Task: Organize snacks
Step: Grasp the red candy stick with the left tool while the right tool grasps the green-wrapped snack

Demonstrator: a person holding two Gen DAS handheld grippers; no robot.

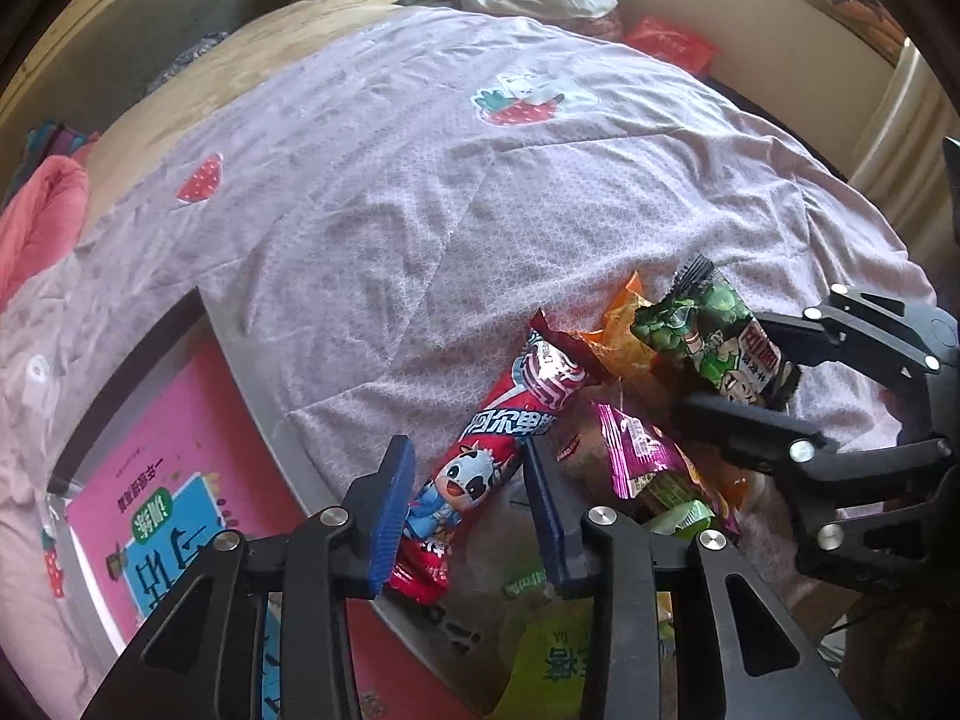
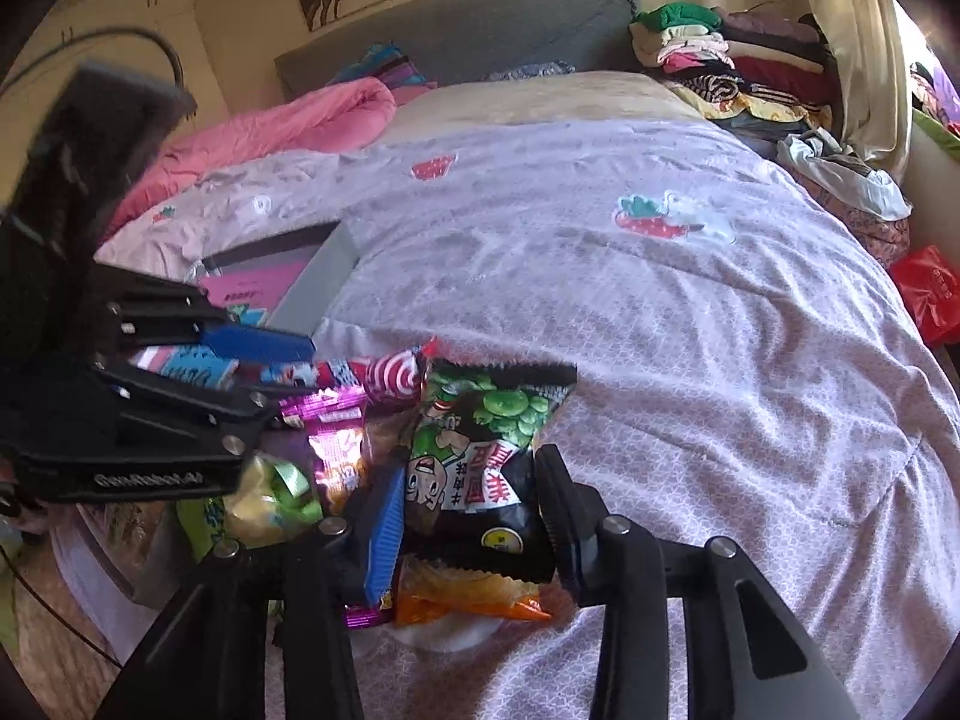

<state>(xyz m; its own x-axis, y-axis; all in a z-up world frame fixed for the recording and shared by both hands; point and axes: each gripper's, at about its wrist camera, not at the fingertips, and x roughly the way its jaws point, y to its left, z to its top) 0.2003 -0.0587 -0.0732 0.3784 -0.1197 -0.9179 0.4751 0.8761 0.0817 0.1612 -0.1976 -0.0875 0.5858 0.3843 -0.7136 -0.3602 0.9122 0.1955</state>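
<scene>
A heap of snack packets lies low and right of centre in the left wrist view, on a lilac quilt (image 1: 420,210) printed with strawberries. Five packets can be told apart: one long red packet (image 1: 480,456) with a cartoon cow, one green-and-black pea packet (image 1: 714,336), one orange packet (image 1: 618,336), one magenta packet (image 1: 636,456) and one pale green packet (image 1: 678,519); more may lie under them, but that is hidden.

The left gripper (image 1: 468,510) at the bottom of its own view straddles the red packet, its two blue-padded fingers narrow and pressing on the wrapper's sides. The right gripper (image 2: 474,516), at the bottom centre of the right wrist view, has the pea packet (image 2: 480,450) between its two fingers, narrow and closed on its lower, black part.

Just left of the heap lies one grey tray (image 1: 270,396) with one pink book (image 1: 180,480) in it. One pink duvet (image 2: 282,120) sits in the upper left of the right wrist view, one clothes pile (image 2: 732,60) in the upper right, and one red bag (image 2: 930,288) at the right edge
</scene>
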